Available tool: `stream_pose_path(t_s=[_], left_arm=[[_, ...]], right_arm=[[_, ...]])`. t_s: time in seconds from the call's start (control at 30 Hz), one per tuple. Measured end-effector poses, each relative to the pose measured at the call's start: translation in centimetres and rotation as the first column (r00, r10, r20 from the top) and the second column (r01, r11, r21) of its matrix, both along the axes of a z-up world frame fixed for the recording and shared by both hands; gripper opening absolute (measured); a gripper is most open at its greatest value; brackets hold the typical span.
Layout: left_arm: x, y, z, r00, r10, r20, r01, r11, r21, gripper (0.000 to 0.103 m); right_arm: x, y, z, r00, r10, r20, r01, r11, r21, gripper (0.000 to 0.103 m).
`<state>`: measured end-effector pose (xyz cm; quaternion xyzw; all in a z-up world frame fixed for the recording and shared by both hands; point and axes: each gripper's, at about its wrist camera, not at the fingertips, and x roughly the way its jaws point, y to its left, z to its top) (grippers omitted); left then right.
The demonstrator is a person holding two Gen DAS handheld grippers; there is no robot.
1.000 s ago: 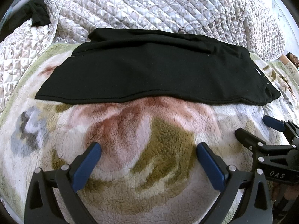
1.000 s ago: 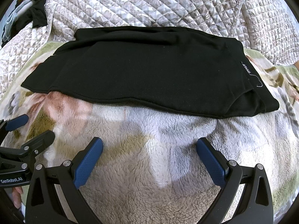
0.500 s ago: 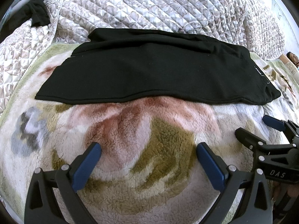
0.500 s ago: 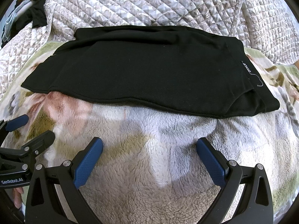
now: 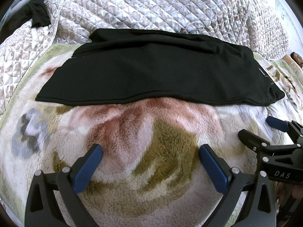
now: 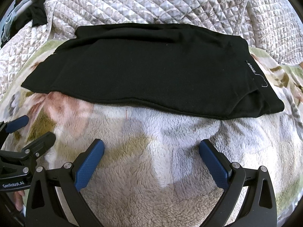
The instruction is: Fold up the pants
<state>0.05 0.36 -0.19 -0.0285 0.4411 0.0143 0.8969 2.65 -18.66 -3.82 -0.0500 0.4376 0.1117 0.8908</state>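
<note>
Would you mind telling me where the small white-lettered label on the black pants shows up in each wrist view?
Left wrist: the label sits far right, near the end of the pants.
Right wrist: the label sits right of centre, upper half.
Shared landmark: the loose white thread just below the label.

Pants (image 5: 157,70) lie flat across the fleece blanket (image 5: 144,132) ahead of me, stretched left to right. Behind them the quilt (image 5: 151,5) rises, their far edge against it. My left gripper (image 5: 150,152) hovers over bare blanket just short of the near hem; my right gripper (image 6: 151,149) sits beside it to the right, both apart from the pants.
</note>
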Motion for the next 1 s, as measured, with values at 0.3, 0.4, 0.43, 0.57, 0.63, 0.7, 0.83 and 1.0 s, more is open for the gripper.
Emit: stream_pose_path(t_s=[0.3, 0.4, 0.43, 0.57, 0.63, 0.7, 0.83, 1.0], left_arm=[[0.01, -0.16, -0.11, 1.000, -0.002, -0.006, 0.002, 1.000, 0.002, 0.103], [-0.04, -0.15, -0.12, 1.000, -0.002, -0.006, 0.002, 1.000, 0.004, 0.103], [-0.02, -0.12, -0.11, 1.000, -0.003, -0.007, 0.003, 1.000, 0.004, 0.103], [0.10, -0.29, -0.26, 1.000, -0.004, -0.008, 0.004, 1.000, 0.005, 0.103], [0.17, -0.36, -0.34, 1.000, -0.009, -0.010, 0.009, 1.000, 0.007, 0.103], [0.21, -0.38, -0.43, 1.000, -0.014, -0.012, 0.014, 1.000, 0.006, 0.103], [0.11, -0.35, -0.40, 1.000, -0.018, -0.011, 0.018, 1.000, 0.006, 0.103], [0.05, -0.41, -0.37, 1.000, -0.020, -0.013, 0.020, 1.000, 0.004, 0.103]], right_arm=[[0.10, -0.23, 0.00, 1.000, 0.011, -0.015, -0.011, 1.000, 0.006, 0.100], [0.01, -0.20, -0.02, 1.000, 0.014, -0.014, -0.014, 1.000, 0.003, 0.100], [0.00, -0.20, -0.03, 1.000, 0.014, -0.014, -0.014, 1.000, 0.004, 0.100], [-0.09, -0.27, -0.06, 1.000, 0.017, -0.008, -0.017, 1.000, 0.009, 0.100], [-0.25, -0.35, -0.02, 1.000, 0.022, -0.002, -0.022, 1.000, 0.012, 0.100], [-0.32, -0.44, 0.01, 1.000, 0.027, -0.003, -0.027, 1.000, 0.016, 0.100], [-0.35, -0.34, 0.10, 1.000, 0.031, -0.001, -0.031, 0.999, 0.015, 0.100], [-0.48, -0.45, 0.33, 0.999, 0.034, -0.002, -0.034, 0.999, 0.029, 0.100]])
